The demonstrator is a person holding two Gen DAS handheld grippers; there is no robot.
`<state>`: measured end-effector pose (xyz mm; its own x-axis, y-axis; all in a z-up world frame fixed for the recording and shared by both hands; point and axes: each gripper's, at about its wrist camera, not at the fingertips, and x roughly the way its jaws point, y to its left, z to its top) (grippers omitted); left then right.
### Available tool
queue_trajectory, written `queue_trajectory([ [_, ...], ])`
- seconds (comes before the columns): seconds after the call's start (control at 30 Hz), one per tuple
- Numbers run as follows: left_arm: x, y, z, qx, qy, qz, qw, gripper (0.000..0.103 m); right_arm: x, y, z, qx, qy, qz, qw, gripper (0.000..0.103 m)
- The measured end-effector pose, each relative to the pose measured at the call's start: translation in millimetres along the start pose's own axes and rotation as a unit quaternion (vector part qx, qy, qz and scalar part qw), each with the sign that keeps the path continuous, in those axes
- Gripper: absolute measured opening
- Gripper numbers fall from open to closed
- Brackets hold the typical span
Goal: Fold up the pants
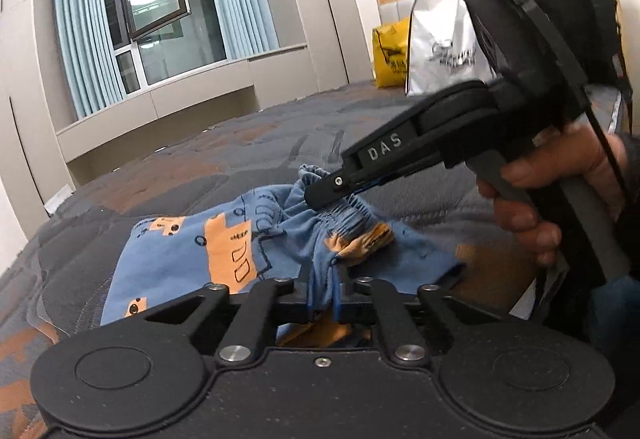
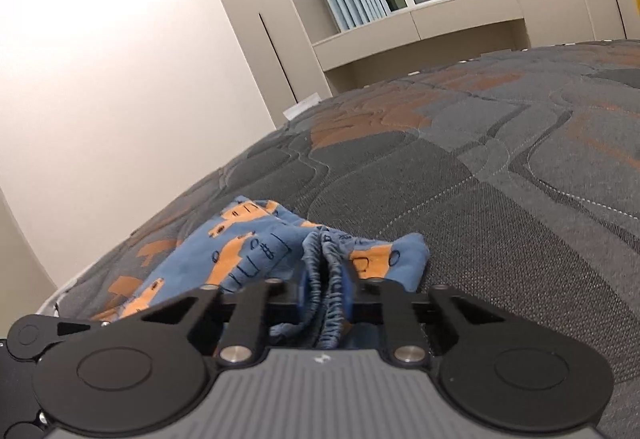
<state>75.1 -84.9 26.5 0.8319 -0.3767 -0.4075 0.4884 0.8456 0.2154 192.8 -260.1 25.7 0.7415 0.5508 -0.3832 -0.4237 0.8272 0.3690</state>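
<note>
Small blue pants (image 1: 192,263) with orange truck prints lie on the grey and orange quilted bed (image 1: 248,151). My left gripper (image 1: 323,293) is shut on a bunched fold of the blue fabric at the near edge. My right gripper (image 1: 320,195) comes in from the right in the left wrist view and is shut on the gathered elastic waistband (image 1: 344,209). In the right wrist view my right gripper (image 2: 326,295) pinches the waistband (image 2: 324,267), with the rest of the pants (image 2: 240,251) lying to the left on the bed (image 2: 480,199).
A yellow bag (image 1: 390,53), a white bag (image 1: 444,47) and a black backpack (image 1: 576,11) stand at the headboard. A window with blue curtains (image 1: 160,11) and beige cabinets line the far wall. The bed's left edge (image 2: 60,299) is close.
</note>
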Motion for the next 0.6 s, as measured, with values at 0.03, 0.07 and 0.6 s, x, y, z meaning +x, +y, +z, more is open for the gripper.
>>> queue_trajectory([
  [0.03,-2,0,1,-0.004,-0.002,-0.005,1.0000,0.007,-3,0,1,0.002,-0.004,0.001,1.000,0.015],
  [0.07,-3,1,2,-0.006,-0.002,-0.012,0.9999,0.006,-7,0,2,0.004,-0.010,0.003,1.000,0.014],
  [0.6,-13,16,-3,-0.061,-0.016,-0.022,0.9978,0.072,-24,0,-11,0.002,-0.006,-0.072,0.997,0.077],
])
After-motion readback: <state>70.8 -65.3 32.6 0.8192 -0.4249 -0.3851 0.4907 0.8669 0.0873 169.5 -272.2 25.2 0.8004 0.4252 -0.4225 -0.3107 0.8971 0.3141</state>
